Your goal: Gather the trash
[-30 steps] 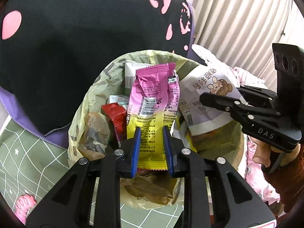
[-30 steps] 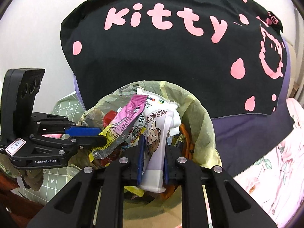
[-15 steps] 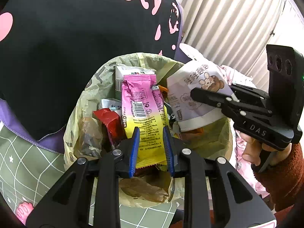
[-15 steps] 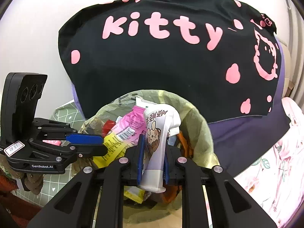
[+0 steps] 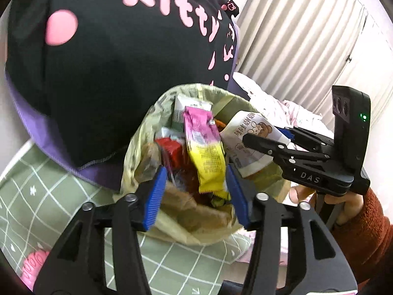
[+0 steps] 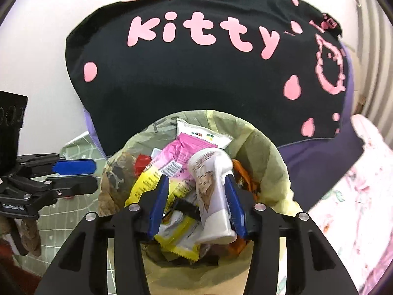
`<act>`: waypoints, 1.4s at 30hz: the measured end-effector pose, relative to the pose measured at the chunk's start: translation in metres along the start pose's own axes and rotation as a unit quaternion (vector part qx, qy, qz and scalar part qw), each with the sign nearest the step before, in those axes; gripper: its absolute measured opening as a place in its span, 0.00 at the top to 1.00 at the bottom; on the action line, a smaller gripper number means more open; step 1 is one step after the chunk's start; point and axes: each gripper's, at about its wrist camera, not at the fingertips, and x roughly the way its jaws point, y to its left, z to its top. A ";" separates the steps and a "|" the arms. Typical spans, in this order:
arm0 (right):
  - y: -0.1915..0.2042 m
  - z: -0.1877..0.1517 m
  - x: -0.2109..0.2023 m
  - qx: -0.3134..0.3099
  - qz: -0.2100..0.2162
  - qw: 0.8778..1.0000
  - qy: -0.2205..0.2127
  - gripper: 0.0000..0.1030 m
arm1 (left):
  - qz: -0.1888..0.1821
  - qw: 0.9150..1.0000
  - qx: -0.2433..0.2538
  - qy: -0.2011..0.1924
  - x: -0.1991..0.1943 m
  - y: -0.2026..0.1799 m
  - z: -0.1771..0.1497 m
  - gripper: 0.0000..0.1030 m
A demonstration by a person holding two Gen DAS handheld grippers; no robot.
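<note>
**Spotter:** What's your left gripper (image 5: 195, 191) doing?

**Operator:** Its fingers are spread wide, released. The pink-and-yellow snack wrapper (image 5: 205, 147) lies loose between them in the trash bag (image 5: 137, 152), top end toward 12 o'clock.

**Spotter:** And the right?

**Operator:** I read my right gripper (image 6: 196, 201) as parted too. The white cartoon-bear pouch (image 6: 213, 191) leans against the blue pad (image 6: 234, 204) at 3 o'clock, over the bag's mouth; the other pad stands apart from it.

**Spotter:** Where's the bag?

**Operator:** On the green grid blanket (image 5: 36, 196), against the black kitty pillow (image 6: 196, 78).
</note>
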 end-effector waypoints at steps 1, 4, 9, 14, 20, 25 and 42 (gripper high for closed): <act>0.005 -0.003 -0.004 0.000 -0.014 1.000 -0.003 0.55 | -0.007 1.000 -0.006 0.002 -0.002 0.003 -0.004 0.49; 0.015 -0.012 -0.017 0.014 -0.045 0.999 -0.012 0.51 | -0.017 1.000 -0.023 -0.009 -0.011 0.011 -0.021 0.41; 0.026 -0.029 -0.035 0.031 -0.067 0.997 -0.022 0.51 | 0.038 0.998 -0.041 -0.041 -0.034 0.021 -0.052 0.34; 0.036 -0.038 -0.050 0.037 -0.036 0.998 -0.029 0.51 | 0.109 0.990 -0.057 -0.065 -0.071 0.022 -0.082 0.34; 0.065 -0.047 -0.079 0.008 0.035 0.998 -0.052 0.51 | 0.224 0.964 -0.088 -0.117 -0.126 -0.001 -0.127 0.34; 0.096 -0.068 -0.101 -0.051 0.080 0.993 -0.068 0.51 | 0.319 0.929 -0.116 -0.148 -0.174 -0.032 -0.165 0.35; 0.153 -0.138 -0.135 -0.124 0.148 0.979 -0.065 0.51 | 0.442 0.868 -0.169 -0.151 -0.210 -0.092 -0.243 0.35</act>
